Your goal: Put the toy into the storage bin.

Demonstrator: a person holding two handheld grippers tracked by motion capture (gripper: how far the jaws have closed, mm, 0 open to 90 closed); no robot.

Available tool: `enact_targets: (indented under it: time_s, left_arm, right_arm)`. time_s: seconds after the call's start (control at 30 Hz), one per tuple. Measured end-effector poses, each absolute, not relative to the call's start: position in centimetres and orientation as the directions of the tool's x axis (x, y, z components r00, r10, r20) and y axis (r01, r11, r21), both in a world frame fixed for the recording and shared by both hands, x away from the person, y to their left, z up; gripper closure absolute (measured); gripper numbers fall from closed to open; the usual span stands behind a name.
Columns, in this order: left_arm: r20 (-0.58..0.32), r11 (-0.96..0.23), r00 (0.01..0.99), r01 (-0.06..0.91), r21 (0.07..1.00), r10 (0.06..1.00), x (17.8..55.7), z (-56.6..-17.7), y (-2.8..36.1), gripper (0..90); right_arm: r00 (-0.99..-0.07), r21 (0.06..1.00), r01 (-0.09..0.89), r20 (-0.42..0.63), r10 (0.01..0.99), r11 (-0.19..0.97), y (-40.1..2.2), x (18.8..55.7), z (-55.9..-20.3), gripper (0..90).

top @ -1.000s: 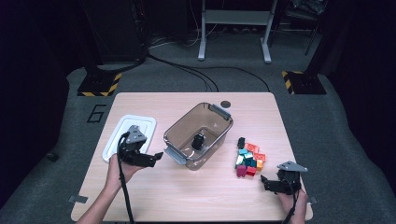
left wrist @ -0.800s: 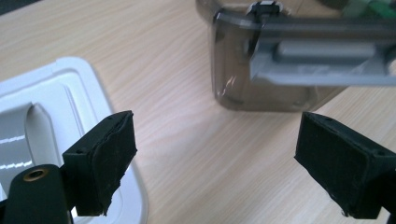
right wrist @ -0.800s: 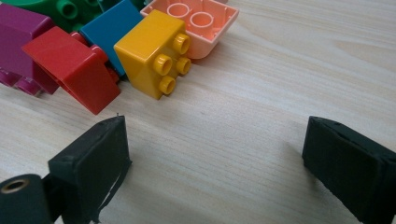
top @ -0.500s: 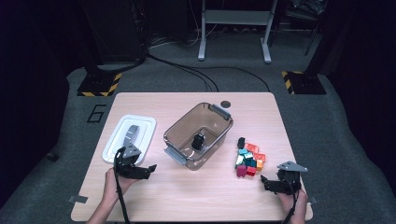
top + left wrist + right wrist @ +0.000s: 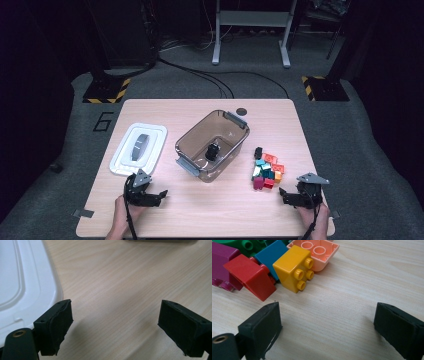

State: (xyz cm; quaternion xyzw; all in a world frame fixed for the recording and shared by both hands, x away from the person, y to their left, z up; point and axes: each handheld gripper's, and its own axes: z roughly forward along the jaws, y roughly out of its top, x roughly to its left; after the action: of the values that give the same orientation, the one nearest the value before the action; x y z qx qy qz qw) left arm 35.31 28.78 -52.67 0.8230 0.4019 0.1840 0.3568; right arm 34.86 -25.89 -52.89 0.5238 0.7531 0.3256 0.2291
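One readable mark shows in the high view: a large "6" (image 5: 102,121) painted on the grey floor, left of the worktop (image 5: 210,212). The bricks carry no writing I can make out.

The pile of bricks (image 5: 266,170) sits right of centre in the high view, between the clear tub (image 5: 212,145) and the right claw (image 5: 292,196); the heap runs roughly from the upper left down toward the lower right of that frame. In the right gripper view the yellow brick (image 5: 293,267) lies on its side with its studs facing right and slightly down, the red brick (image 5: 249,276) at its left, the pink brick (image 5: 318,253) upside down above it. These lie just ahead of the right claw (image 5: 325,326), whose jaws stand wide apart with only bare wood between them.

The left claw (image 5: 150,195) sits low in the lower left of the high view, below the white lid (image 5: 139,149). In the left gripper view its jaws gape over empty wood, the lid's edge (image 5: 30,290) beside the left jaw.
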Motion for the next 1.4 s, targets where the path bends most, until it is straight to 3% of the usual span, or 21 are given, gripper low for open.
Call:
enact_targets:
  time_s: [0.53,0.6,0.7,0.9,1.1,1.27,1.4]
  left_arm:
    - [0.012,-0.409,0.581,0.558,0.722,0.814,35.5,-53.0,28.5,5.5]
    - [0.012,-0.412,0.584,0.558,0.720,0.811,35.6,-53.0,28.5,5.5]
    - [0.013,-0.413,0.586,0.555,0.722,0.810,35.6,-53.0,28.5,5.6]
    - [0.010,-0.415,0.589,0.556,0.720,0.808,35.6,-52.9,28.4,5.6]
    - [0.007,-0.417,0.592,0.559,0.717,0.806,35.5,-52.9,28.4,5.7]
    - [0.007,-0.416,0.592,0.558,0.718,0.806,35.5,-53.0,28.4,5.7]
    - [0.003,-0.409,0.589,0.558,0.722,0.808,35.5,-53.0,28.4,5.8]
  right_arm:
    - [-0.305,0.755,0.639,0.074,0.949,0.147,-24.1,35.4,-50.6,3.1]
    - [-0.291,0.757,0.639,0.071,0.954,0.139,-23.5,35.7,-50.2,8.6]
    - [-0.275,0.755,0.640,0.057,0.960,0.139,-23.0,36.2,-49.9,27.9]
    - [-0.259,0.738,0.660,0.052,0.965,0.138,-22.2,36.8,-49.7,46.4]
    - [-0.241,0.716,0.685,0.047,0.969,0.135,-21.9,37.2,-49.8,53.5]
    - [-0.246,0.708,0.690,0.039,0.968,0.147,-21.7,37.2,-49.9,64.9]
    - [-0.244,0.706,0.692,0.037,0.969,0.148,-22.0,37.1,-50.0,65.9]
